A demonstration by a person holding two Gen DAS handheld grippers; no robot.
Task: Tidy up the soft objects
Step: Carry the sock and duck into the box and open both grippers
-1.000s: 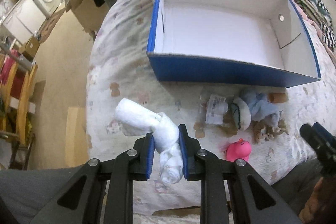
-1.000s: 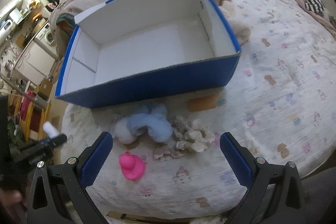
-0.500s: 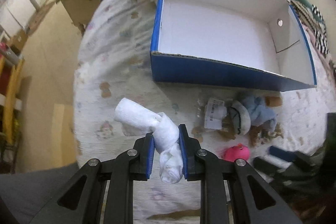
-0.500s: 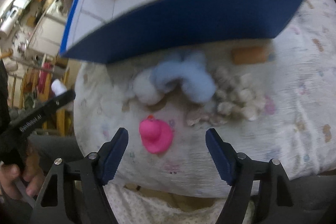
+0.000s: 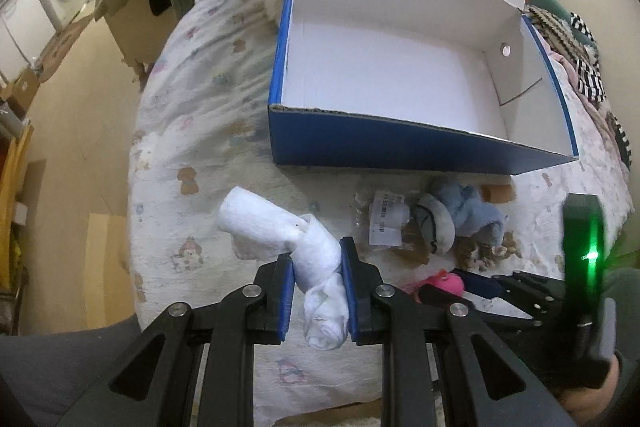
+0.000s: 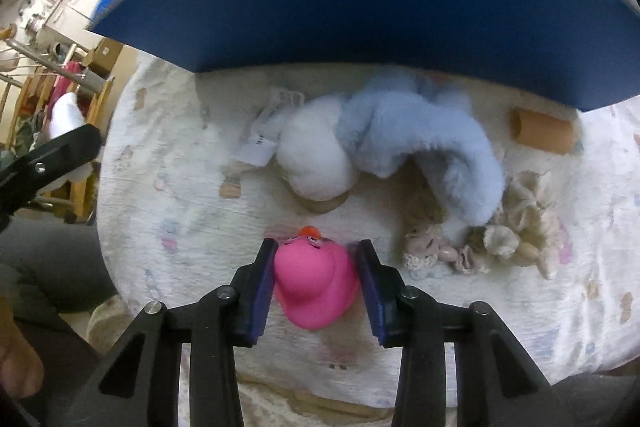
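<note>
My left gripper (image 5: 317, 269) is shut on a rolled white cloth (image 5: 288, 243) and holds it above the bed, in front of the blue box (image 5: 392, 147) with a bare white inside. My right gripper (image 6: 316, 263) has its pads on both sides of a pink rubber duck (image 6: 314, 283) lying on the bedspread; it also shows in the left wrist view (image 5: 444, 283). A light blue and white plush toy (image 6: 392, 143) lies just beyond the duck, by the box's front wall (image 6: 360, 7).
Beige frilly fabric pieces (image 6: 508, 235) lie right of the duck. A small orange-brown tube (image 6: 542, 131) lies by the box's right corner. A paper tag (image 5: 386, 221) lies left of the plush. The bed edge drops to the floor on the left (image 5: 72, 147).
My right gripper has dropped toward the bed and closed in around the pink duck. My left gripper has kept the white cloth, shifting slightly.
</note>
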